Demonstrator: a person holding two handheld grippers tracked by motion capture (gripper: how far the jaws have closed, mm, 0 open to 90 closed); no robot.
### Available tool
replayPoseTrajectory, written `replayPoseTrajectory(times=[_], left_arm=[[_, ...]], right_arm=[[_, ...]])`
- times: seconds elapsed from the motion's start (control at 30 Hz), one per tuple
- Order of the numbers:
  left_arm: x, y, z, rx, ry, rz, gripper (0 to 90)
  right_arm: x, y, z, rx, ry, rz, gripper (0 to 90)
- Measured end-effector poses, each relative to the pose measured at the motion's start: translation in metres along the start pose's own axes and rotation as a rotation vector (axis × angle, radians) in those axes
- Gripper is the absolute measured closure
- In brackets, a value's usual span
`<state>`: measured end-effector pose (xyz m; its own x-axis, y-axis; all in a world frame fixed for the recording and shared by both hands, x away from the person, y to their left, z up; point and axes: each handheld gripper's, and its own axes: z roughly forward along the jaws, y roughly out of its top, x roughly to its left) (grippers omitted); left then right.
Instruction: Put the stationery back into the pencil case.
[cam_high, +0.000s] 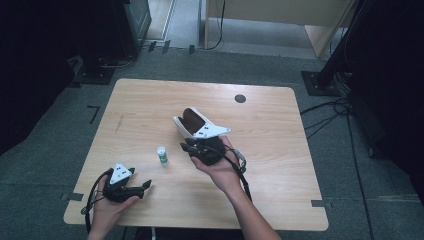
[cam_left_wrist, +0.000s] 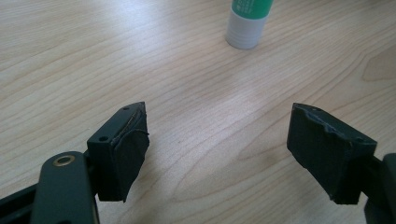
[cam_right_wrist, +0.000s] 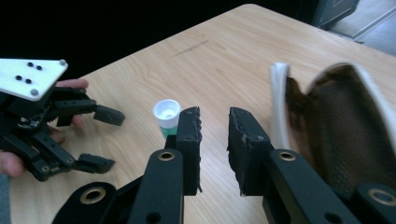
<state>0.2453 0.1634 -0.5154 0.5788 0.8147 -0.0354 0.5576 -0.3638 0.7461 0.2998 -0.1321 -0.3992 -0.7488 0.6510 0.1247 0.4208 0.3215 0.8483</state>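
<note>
Glue stick (cam_high: 162, 155), upright near mid-table (cam_high: 280, 150) between my grippers: light, rigid, smooth plastic, likely to topple; best pinched across its barrel. My left gripper (cam_left_wrist: 219, 140) stands spread and empty before it; my right gripper (cam_right_wrist: 214, 140), nearly closed, holds nothing beside the open glasses case (cam_right_wrist: 345, 126).

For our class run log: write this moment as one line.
left gripper: open, empty | right gripper: open, empty | glue stick: upright | case: open

The tabletop (cam_high: 150, 100) is pale wood-grain with a smooth, faintly shiny finish. My glue stick (cam_high: 162, 155) looks like glossy white-and-green plastic. The open case (cam_high: 192, 122) has a smooth white shell and brown fuzzy lining. My hand-held gripper (cam_right_wrist: 214, 140) pads are matt black, rough-edged.
</note>
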Motion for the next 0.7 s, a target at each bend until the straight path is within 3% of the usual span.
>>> replayPoseTrajectory(times=[0.4, 0.7], left_arm=[[-0.004, -0.001, 0.003, 0.044, 0.021, 0.038, 20.3], [-0.004, -0.001, 0.003, 0.045, 0.020, 0.038, 19.9]], right_arm=[[0.022, -0.002, 0.038, 0.028, 0.025, 0.008, 64.8], [0.031, -0.004, 0.061, 0.031, -0.010, 0.030, 57.8]])
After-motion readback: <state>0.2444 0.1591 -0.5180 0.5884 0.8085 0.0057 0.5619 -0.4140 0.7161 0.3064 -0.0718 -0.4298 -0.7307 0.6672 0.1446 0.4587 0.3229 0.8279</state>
